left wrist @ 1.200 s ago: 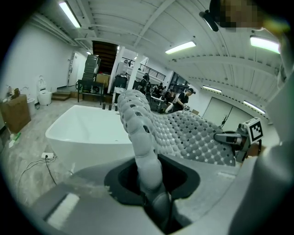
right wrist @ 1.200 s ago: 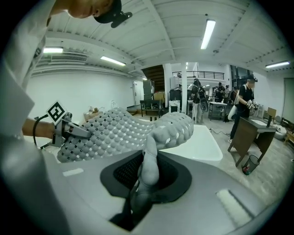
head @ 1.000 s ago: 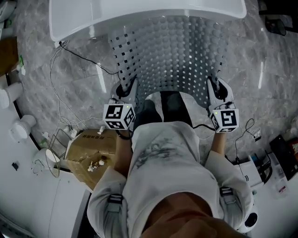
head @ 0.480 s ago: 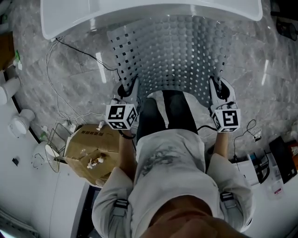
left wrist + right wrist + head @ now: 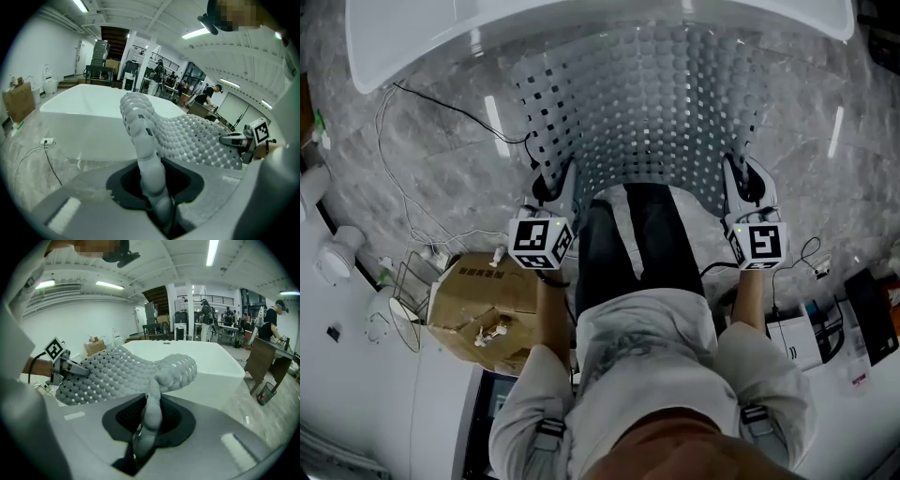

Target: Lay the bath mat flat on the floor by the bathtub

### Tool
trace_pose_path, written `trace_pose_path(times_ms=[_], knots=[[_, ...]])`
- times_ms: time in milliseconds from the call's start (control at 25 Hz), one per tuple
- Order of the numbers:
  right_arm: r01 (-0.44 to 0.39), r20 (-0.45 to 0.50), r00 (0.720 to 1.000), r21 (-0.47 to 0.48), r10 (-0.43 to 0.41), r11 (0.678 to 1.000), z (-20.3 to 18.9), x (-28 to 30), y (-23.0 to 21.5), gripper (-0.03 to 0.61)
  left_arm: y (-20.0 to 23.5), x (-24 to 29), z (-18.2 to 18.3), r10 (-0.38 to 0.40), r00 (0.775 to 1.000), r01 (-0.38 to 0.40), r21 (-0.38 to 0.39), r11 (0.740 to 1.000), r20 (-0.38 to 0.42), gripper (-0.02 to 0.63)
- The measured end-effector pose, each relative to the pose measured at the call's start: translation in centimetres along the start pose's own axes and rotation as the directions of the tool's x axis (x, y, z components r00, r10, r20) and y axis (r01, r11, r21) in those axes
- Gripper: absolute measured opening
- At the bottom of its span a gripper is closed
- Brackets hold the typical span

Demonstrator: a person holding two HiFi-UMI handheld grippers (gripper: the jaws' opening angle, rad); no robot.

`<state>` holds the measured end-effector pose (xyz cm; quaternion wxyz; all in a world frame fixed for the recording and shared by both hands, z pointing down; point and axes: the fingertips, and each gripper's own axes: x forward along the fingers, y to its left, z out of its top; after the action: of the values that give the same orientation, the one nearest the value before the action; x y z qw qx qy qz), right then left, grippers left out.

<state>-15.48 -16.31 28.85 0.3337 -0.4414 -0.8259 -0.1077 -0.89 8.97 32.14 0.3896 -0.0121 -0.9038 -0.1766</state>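
A grey perforated rubber bath mat (image 5: 647, 103) hangs stretched between both grippers in front of the white bathtub (image 5: 581, 23). My left gripper (image 5: 551, 184) is shut on the mat's near left corner (image 5: 150, 168). The right gripper (image 5: 741, 178) is shut on the near right corner (image 5: 151, 413). The mat's far end rises toward the tub rim, with its bumpy side up (image 5: 197, 136). In the right gripper view the mat (image 5: 126, 369) sags between the two grips, and the left gripper (image 5: 70, 367) shows at its far corner. The bathtub (image 5: 206, 357) stands behind it.
Marble-patterned floor (image 5: 441, 150) lies under the mat. Cables (image 5: 422, 103) trail on the left. A cardboard box (image 5: 483, 300) and a wire rack sit at my lower left. Boxes and cords (image 5: 825, 328) lie at the lower right. People stand far back in the hall (image 5: 206, 93).
Both grippers keep hold of the mat corners. The tub and mat have slid toward the upper edge of the head view, and more of the dark trousers shows below the mat.
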Motion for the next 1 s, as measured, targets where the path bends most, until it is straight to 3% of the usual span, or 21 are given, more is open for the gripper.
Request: trace_pose_path(times_ms=[440, 1000], knots=[[0.002, -0.022, 1.0, 0.017, -0.002, 1.0, -6.9, 7.3, -2.1, 0.058, 3.2, 7.5, -4.7, 0.025, 0.999, -0.025, -0.016, 1.0, -0.03, 0.101], [0.052, -0.006, 0.999, -0.009, -0.052, 0.999, -13.2, 13.4, -2.5, 0.058, 7.1, 13.6, -10.0, 0.023, 1.0, -0.023, 0.0, 1.0, 0.0, 0.101]])
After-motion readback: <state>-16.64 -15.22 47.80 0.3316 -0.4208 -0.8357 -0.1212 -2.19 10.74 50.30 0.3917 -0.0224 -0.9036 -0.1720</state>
